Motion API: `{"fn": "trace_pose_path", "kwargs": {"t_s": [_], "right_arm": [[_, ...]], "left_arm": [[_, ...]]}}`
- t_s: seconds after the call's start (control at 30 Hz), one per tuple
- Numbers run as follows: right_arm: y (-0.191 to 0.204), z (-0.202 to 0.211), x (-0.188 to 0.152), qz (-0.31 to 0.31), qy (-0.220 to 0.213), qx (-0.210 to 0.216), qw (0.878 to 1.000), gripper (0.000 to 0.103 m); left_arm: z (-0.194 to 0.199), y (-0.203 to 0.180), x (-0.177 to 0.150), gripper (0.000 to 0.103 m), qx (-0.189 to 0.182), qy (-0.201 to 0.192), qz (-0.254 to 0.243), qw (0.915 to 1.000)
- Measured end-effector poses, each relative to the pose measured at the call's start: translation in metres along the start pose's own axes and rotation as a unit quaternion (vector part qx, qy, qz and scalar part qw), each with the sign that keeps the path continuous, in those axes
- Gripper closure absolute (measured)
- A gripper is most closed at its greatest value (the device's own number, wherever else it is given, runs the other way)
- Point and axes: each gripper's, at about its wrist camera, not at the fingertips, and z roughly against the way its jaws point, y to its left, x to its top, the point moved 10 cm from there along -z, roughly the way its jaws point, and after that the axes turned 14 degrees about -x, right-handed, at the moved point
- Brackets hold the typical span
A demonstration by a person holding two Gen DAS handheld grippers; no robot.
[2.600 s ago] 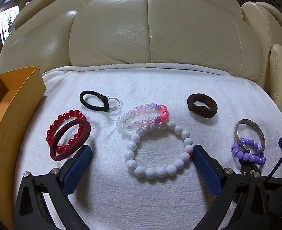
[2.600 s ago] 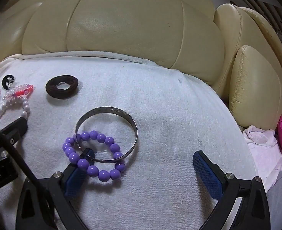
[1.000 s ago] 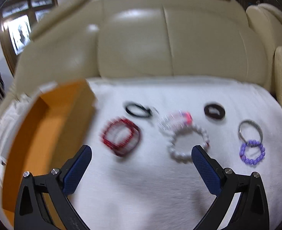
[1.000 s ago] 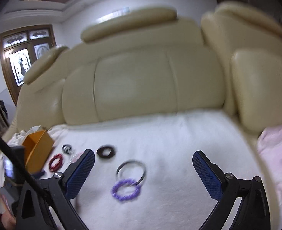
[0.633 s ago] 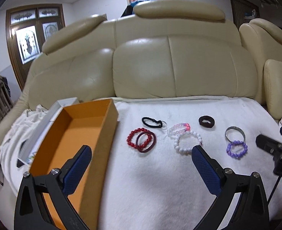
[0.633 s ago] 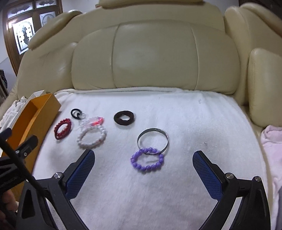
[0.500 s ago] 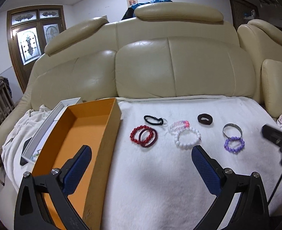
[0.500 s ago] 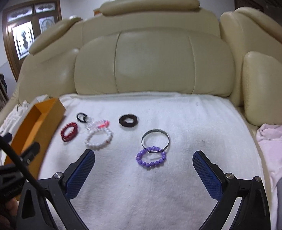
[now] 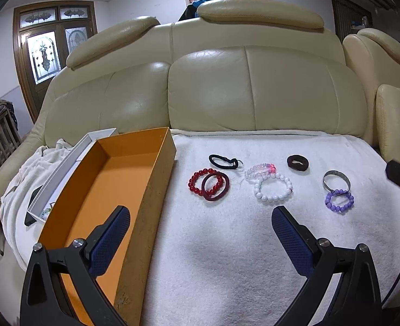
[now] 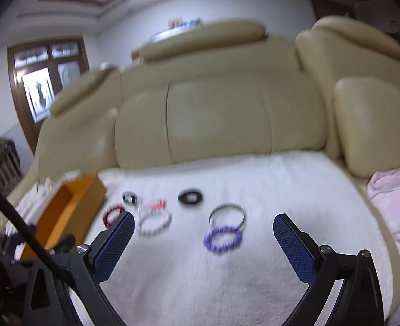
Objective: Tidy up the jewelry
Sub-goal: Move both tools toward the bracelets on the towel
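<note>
The left gripper (image 9: 200, 214) hangs with its jaws spread wide and empty, its dimpled blue pads (image 9: 110, 241) angled outward. Straight ahead of it, on the nubby white towel (image 9: 227, 258), lie round pieces: a glossy red bead bracelet (image 9: 197, 182) overlapped by a smooth maroon band (image 9: 215, 186), a thin black hair tie (image 9: 223, 161) beyond them, a white bead bracelet (image 9: 273, 188) touching a pale pink-and-clear bead strand (image 9: 259, 169), and a fuzzy dark brown scrunchie (image 9: 297, 163). Ahead to its right a plain metal bangle (image 9: 336, 180) touches a purple bead bracelet (image 9: 339, 201). The matte orange cardboard box (image 9: 156, 190) stands open under its left finger.

The right gripper (image 10: 204, 225) is likewise spread and empty; its view is motion-blurred, with the purple bracelet and bangle between its fingers, farther out.

Against 2.6 seconds ago, both grippers have pulled well back from the jewelry, which now looks small and distant; the pieces keep the same arrangement.
</note>
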Motion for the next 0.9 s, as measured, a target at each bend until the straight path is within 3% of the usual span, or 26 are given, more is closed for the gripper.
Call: {"fn": "trace_pose_path", "kwargs": {"t_s": [0.13, 0.47, 0.9], "right_arm": [[0.013, -0.015, -0.012, 0.040, 0.036, -0.012, 0.998, 0.000], [0.024, -0.038, -0.036, 0.050, 0.099, -0.005, 0.994, 0.000], [0.019, -0.033, -0.037, 0.028, 0.110, 0.011, 0.993, 0.000]], "left_arm": [[-0.004, 0.000, 0.001, 0.000, -0.002, 0.002, 0.002, 1.0000], [-0.010, 0.003, 0.003, 0.000, -0.010, 0.008, 0.019, 0.9997], [-0.016, -0.001, 0.005, 0.000, -0.009, 0.011, 0.022, 0.9996]]}}
